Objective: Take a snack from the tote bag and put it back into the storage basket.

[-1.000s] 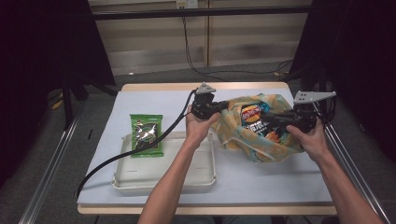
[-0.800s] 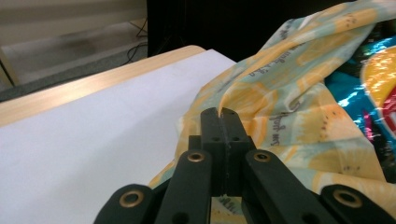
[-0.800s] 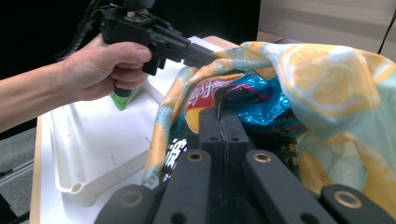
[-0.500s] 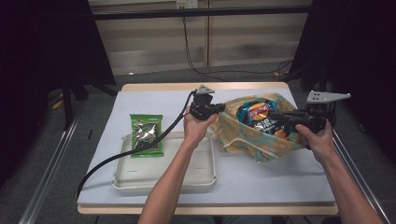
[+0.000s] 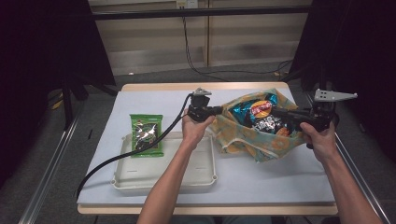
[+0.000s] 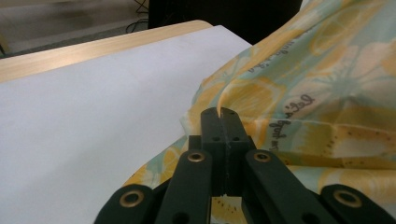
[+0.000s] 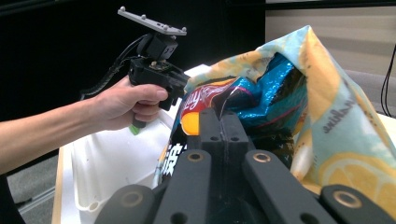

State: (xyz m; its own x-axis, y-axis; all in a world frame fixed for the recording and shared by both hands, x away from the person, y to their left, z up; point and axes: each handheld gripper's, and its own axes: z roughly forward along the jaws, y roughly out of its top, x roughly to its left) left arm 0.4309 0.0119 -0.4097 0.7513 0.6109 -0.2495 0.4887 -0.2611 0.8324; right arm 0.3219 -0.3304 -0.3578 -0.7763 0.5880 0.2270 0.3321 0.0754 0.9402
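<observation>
Lemon-print bag [image 6: 299, 107] with looping dark script, blue snack packet [image 7: 261, 93] inside, lettering unreadable

Lab: black-curtained rig table [image 5: 154, 100]

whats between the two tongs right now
In the high view, the open mouth of the floral bag spans between the left tongs and right tongs, snack packets inside.

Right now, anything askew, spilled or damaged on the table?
Nothing spilled or torn. One oddity: the green snack packet lies half on the white tray's far rim, half on the table. The left gripper and right gripper pinch the floral bag's rim, stretched open, snack bags still inside.
</observation>
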